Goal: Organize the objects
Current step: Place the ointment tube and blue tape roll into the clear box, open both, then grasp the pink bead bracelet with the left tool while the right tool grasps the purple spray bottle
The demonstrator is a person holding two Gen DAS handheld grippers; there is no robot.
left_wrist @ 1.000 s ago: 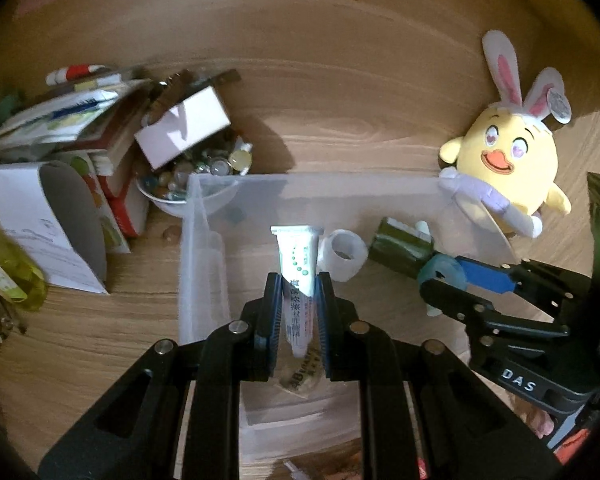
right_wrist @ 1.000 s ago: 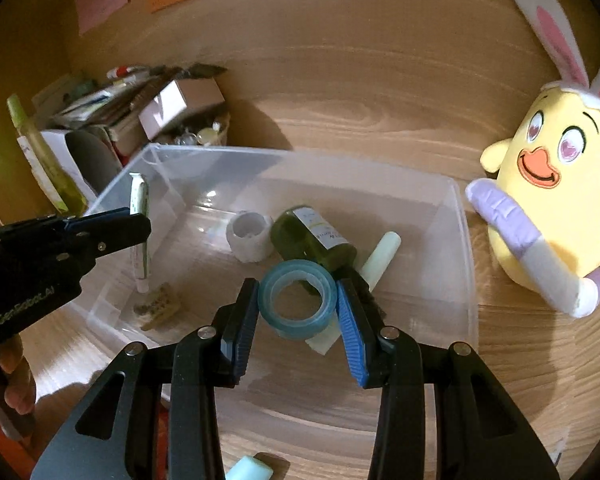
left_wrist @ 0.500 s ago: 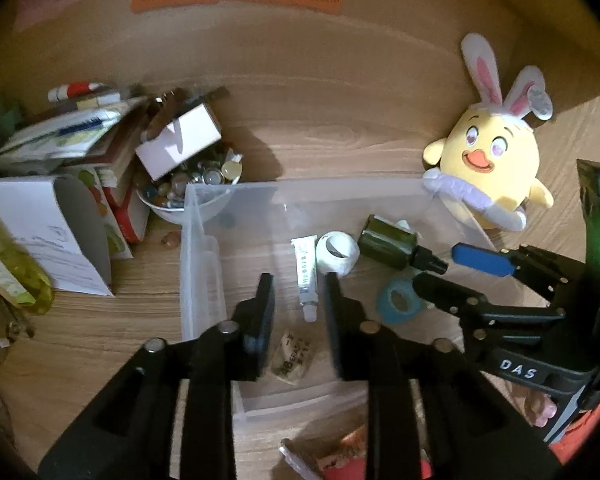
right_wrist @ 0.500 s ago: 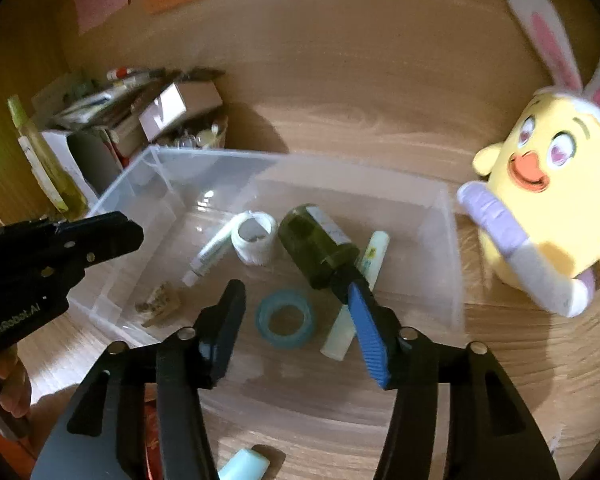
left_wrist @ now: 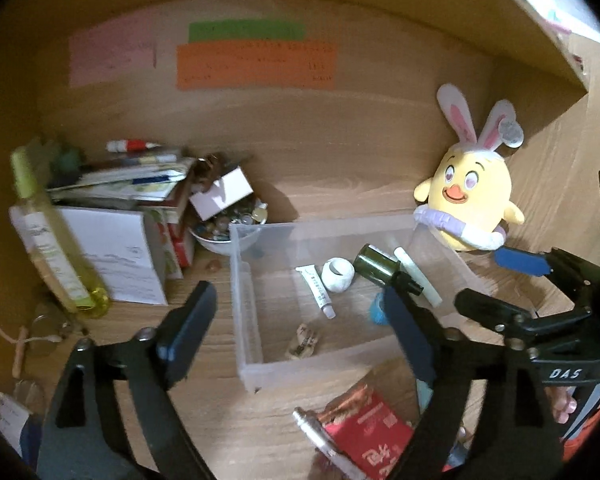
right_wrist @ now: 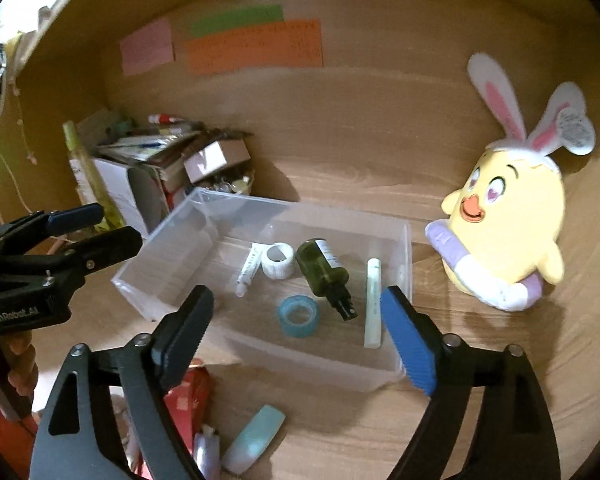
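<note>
Both the left gripper (left_wrist: 300, 328) and right gripper (right_wrist: 300, 326) gape empty above the clear plastic bin (right_wrist: 172, 256); reaching for the near red packet (left_wrist: 366, 424) risks knocking the bin's near wall.

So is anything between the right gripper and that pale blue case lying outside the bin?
Nothing visible. The right gripper, open, hangs over the clear bin; the pale blue case lies exposed on the wood in front of it.

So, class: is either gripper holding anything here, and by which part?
Nothing is held. The left gripper and right gripper are both open and empty above the clear bin.
</note>
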